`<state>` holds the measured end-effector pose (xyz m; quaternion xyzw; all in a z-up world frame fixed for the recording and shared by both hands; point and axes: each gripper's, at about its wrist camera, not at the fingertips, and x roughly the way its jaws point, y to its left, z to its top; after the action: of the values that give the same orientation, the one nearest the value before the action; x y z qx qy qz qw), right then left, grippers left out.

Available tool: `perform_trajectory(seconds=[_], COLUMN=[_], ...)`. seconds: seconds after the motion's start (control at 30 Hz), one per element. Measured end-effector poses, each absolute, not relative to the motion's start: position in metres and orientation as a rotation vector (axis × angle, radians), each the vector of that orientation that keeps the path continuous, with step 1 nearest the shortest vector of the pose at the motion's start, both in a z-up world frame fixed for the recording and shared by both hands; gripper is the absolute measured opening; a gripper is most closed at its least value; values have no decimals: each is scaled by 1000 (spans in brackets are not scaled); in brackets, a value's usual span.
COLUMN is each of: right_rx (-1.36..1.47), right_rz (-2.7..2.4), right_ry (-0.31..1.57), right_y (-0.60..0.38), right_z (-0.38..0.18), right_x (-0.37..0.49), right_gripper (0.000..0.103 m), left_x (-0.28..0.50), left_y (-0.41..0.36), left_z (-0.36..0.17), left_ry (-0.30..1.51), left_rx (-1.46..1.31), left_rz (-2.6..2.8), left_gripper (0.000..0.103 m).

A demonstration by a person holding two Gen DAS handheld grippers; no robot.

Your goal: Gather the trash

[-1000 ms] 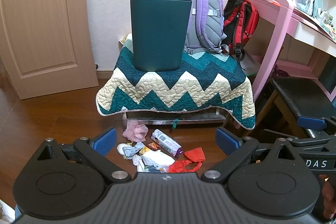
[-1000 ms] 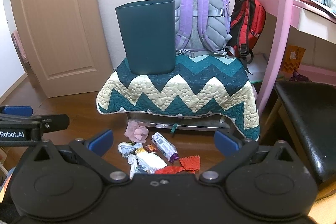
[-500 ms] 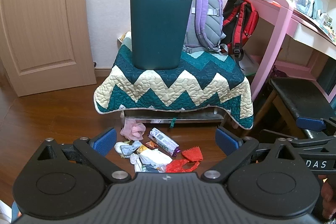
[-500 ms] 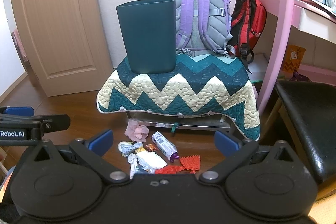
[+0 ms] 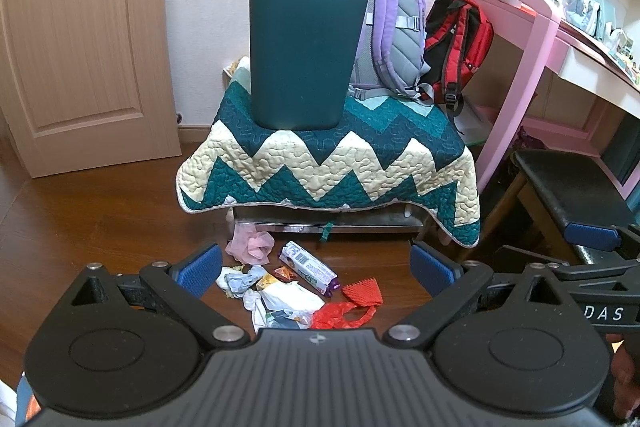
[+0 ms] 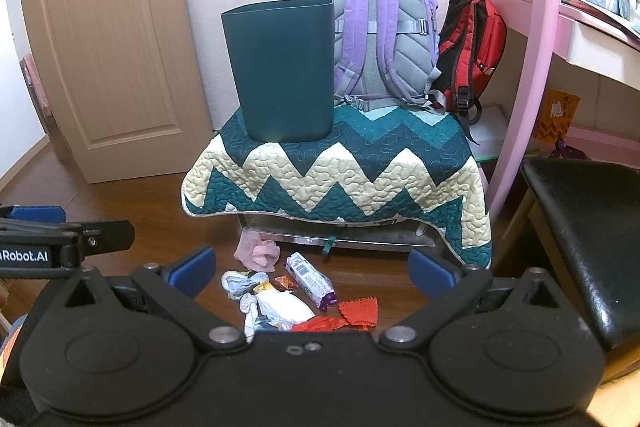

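Several pieces of trash lie on the wooden floor in front of a stool: a pink wad (image 5: 250, 245) (image 6: 256, 252), a purple-and-white wrapper (image 5: 309, 267) (image 6: 310, 279), a white crumpled bag (image 5: 291, 301) (image 6: 282, 309), red netting (image 5: 362, 293) (image 6: 359, 311). A dark teal bin (image 5: 302, 55) (image 6: 282, 69) stands upright on the quilt-covered stool (image 5: 332, 163) (image 6: 340, 175). My left gripper (image 5: 316, 263) is open, held above the trash. My right gripper (image 6: 312, 265) is open too, also above the pile. Neither holds anything.
A purple backpack (image 5: 386, 27) (image 6: 380, 35) and a red backpack (image 5: 458, 43) (image 6: 472, 47) lean behind the stool. A pink desk (image 5: 532, 39) (image 6: 532, 39) and a black bench (image 5: 572, 183) (image 6: 584, 227) stand to the right, a wooden door (image 5: 80, 27) (image 6: 108, 39) to the left.
The left wrist view has shifted slightly: stool and trash sit a little higher and further left. The right view is nearly unchanged. Both grippers stay open.
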<state>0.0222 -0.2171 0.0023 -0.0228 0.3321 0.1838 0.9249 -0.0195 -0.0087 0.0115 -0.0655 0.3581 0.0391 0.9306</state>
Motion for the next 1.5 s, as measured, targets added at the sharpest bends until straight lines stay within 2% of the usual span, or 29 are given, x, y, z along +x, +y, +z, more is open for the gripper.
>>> perform_trajectory(seconds=[1.03,1.3,1.5], right_rx=[-57,-105,-151], right_rz=[379,415,459], right_ry=[696,698,754], right_y=[-212,-204,-188], right_z=[1,-29,-76], right_x=[30,74,137], right_gripper=[102,102,102], left_x=[-16,20,84], left_y=[-8,18,49], left_z=[8,-9,-46], left_ry=[743,744,771], left_rx=[-142,-176,-188], left_rz=[76,76,114], left_gripper=[101,101,101])
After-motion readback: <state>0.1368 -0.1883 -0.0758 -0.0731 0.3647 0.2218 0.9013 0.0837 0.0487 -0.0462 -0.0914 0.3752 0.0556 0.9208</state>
